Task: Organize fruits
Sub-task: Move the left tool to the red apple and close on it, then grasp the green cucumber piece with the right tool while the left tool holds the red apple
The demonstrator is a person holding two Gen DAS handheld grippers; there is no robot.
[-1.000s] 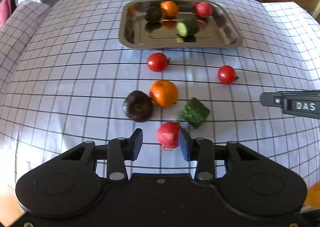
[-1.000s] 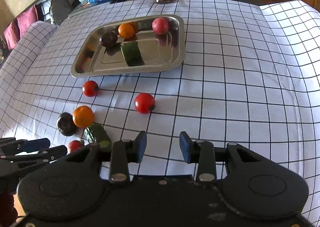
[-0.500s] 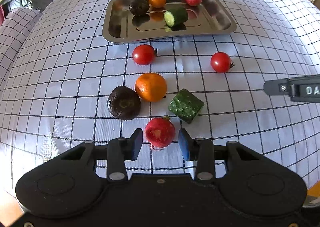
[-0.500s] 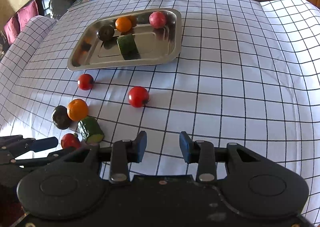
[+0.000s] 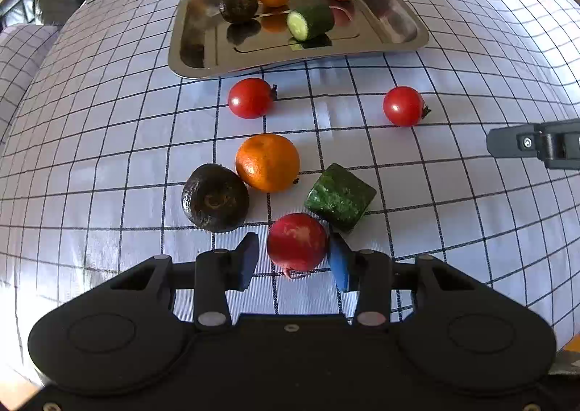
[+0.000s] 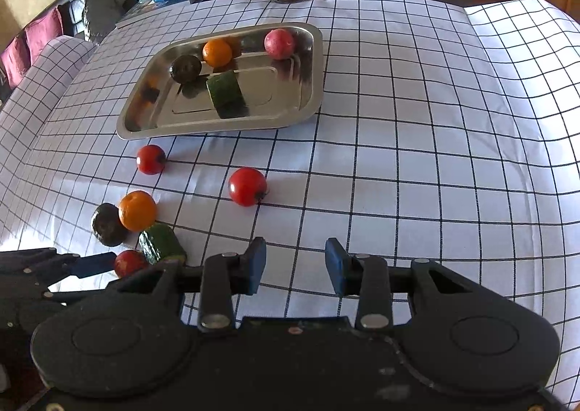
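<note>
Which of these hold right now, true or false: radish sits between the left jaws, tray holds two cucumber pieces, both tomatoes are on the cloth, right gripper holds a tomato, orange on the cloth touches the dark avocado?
1. A radish sits between the jaws of the left gripper. True; the jaws have just been opening and the pads are not pressing it.
2. The tray holds two cucumber pieces. False: one cucumber piece is in it.
3. Both tomatoes lie on the cloth. True.
4. The right gripper holds a tomato. False: nothing is between its jaws.
5. The orange on the cloth touches the avocado. True.
</note>
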